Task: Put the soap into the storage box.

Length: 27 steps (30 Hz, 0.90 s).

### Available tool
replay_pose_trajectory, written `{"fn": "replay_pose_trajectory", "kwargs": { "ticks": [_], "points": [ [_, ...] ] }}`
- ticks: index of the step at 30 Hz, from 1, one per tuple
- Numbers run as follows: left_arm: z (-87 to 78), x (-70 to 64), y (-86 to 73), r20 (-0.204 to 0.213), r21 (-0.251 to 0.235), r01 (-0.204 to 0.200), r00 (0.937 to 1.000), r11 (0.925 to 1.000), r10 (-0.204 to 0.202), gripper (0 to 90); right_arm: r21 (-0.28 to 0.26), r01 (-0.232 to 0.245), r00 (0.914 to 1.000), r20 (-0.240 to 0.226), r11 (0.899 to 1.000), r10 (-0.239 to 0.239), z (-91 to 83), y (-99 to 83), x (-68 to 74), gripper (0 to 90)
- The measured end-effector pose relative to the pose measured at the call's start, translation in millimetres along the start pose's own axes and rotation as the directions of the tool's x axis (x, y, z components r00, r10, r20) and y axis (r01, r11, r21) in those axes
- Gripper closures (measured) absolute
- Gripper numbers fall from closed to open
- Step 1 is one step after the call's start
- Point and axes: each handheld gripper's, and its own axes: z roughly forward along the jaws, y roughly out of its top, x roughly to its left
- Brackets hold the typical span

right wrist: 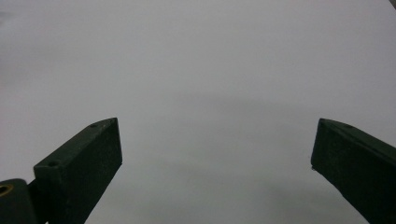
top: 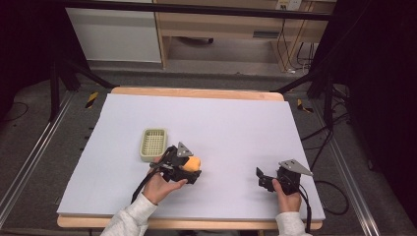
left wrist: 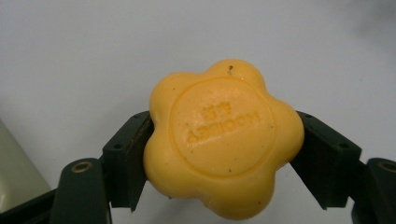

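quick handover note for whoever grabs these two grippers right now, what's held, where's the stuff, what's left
Left gripper: shut on the orange flower-shaped soap, gripped by its sides, just right of the soap dish.
Right gripper: open, holding nothing, over bare white table.
Done: soap is picked up.
Left: the dish is empty; the soap probably goes in it, then release.

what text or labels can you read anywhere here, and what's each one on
"HOOCIEGY" or close to it, embossed upside down on the flower-shaped yellow soap gripped in the left tongs; the letters are soft, so the spelling is unsure.
Two small embossed characters beside that word: too faint to read.
Green soap dish: no text visible.
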Motion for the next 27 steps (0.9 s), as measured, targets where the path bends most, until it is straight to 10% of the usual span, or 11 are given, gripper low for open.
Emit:
{"fn": "replay_pose_trajectory", "kwargs": {
  "ticks": [27],
  "points": [
    [-29.8, 36.2, 4.5, -0.047, -0.05, 0.073, 0.9961, 0.9961, -0.075, 26.4, -0.001, 0.003, 1.0, 0.003, 1.0, -0.003, 0.2, 0.1, 0.2, 2.4]
  ]
}}
